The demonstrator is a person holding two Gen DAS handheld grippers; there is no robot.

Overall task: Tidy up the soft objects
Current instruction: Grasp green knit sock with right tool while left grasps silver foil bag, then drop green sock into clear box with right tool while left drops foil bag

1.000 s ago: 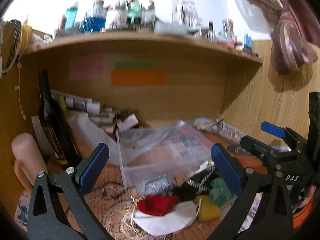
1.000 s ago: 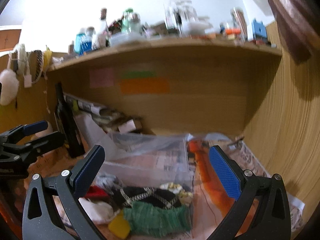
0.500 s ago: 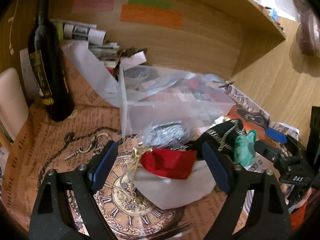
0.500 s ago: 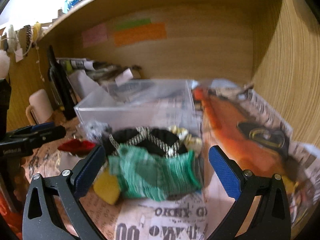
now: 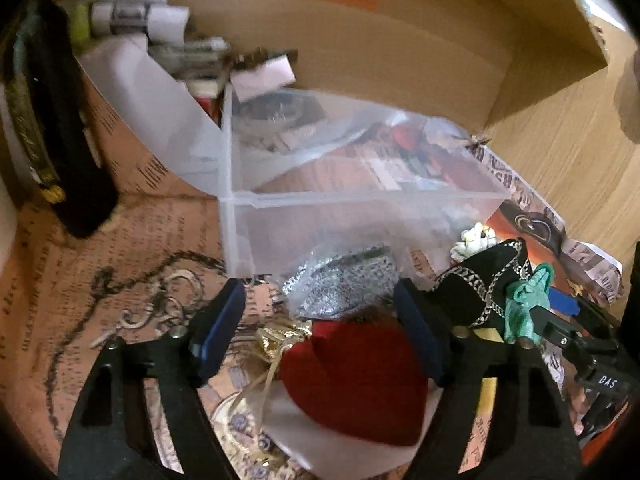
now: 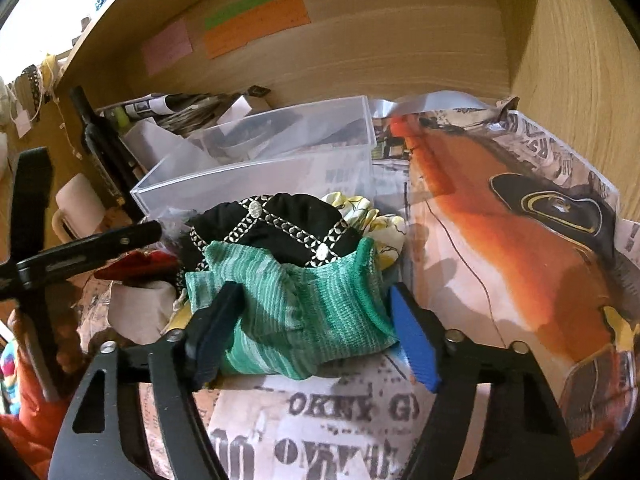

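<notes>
The right gripper (image 6: 312, 332) has its fingers spread wide around a green knitted cloth (image 6: 292, 312), both pads touching it. The left gripper (image 5: 320, 340) stands open over a red velvet pouch (image 5: 356, 380) between its fingers, and a clear plastic box (image 5: 360, 200) sits just beyond both on the newspaper-covered counter (image 6: 500, 240).

You have a dark glass wine bottle (image 6: 98, 148) standing upright at the left, with a cream ceramic mug (image 6: 78, 208) just beside it. Rolled newspapers (image 5: 132, 20) lie against the wooden back panel, which carries pink (image 6: 166, 46), green (image 6: 239, 9) and orange (image 6: 256, 24) paper notes. Printed newspaper sheets (image 6: 500, 240) cover the desk.
</notes>
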